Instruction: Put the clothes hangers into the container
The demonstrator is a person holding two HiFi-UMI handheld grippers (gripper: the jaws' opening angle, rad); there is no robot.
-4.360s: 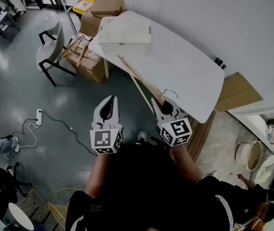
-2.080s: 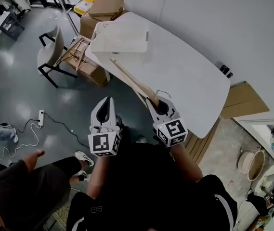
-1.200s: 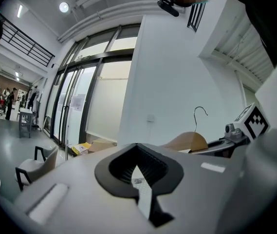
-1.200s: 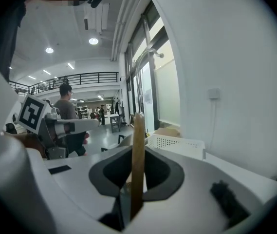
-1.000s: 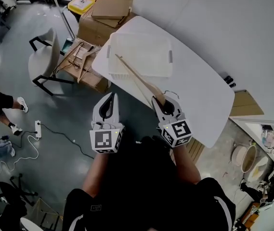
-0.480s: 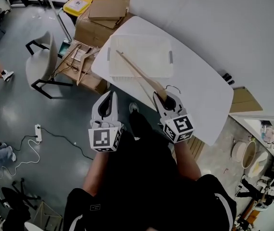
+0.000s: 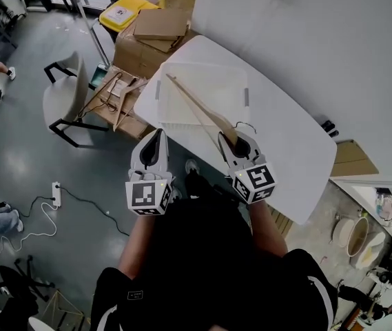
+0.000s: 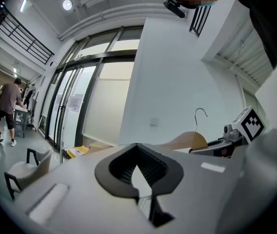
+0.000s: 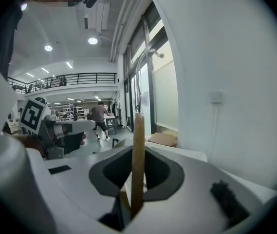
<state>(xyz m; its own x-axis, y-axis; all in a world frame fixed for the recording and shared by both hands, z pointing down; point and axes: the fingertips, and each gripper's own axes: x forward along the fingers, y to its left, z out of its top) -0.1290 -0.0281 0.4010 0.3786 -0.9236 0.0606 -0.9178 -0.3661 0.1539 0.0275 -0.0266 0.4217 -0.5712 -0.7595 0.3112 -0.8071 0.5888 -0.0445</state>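
- Spreading under everything is a grey, glossy floor (image 7: 37, 157), with a white power strip (image 7: 56, 194) and its cable lying on it at the left.
- Pale wall (image 7: 333, 40) fills the upper right of the head view; tall glazed doors (image 8: 75, 111) show in the left gripper view.
- White and rounded at its corners, the tabletop (image 7: 285, 140) runs slantwise from upper left to lower right, with the wall running along its far edge.
- Brown cardboard boxes (image 7: 156, 29) are stacked off the tabletop's far left end, a yellow box (image 7: 125, 9) behind them; a lower open box holds loose wooden pieces (image 7: 116, 92).
- A white container (image 7: 244, 96) sits on the left end of the tabletop, open side up.
- A pale chair with a black frame (image 7: 65, 98) stands on the floor left of the boxes.
- One wooden clothes hanger (image 7: 197, 109) is held over the container; its arm slants across the opening and its wire hook (image 7: 246, 125) curls beside the gripper. I cannot tell whether it touches the container.
- The right gripper (image 7: 235, 143) clamps the hanger (image 9: 138, 155) at its middle, jaws narrowly apart around the wood.
- The left gripper (image 7: 158, 135) is off the tabletop's near edge, above the floor, jaws together and empty.
- A small black object (image 7: 330, 126) lies at the tabletop's far edge.
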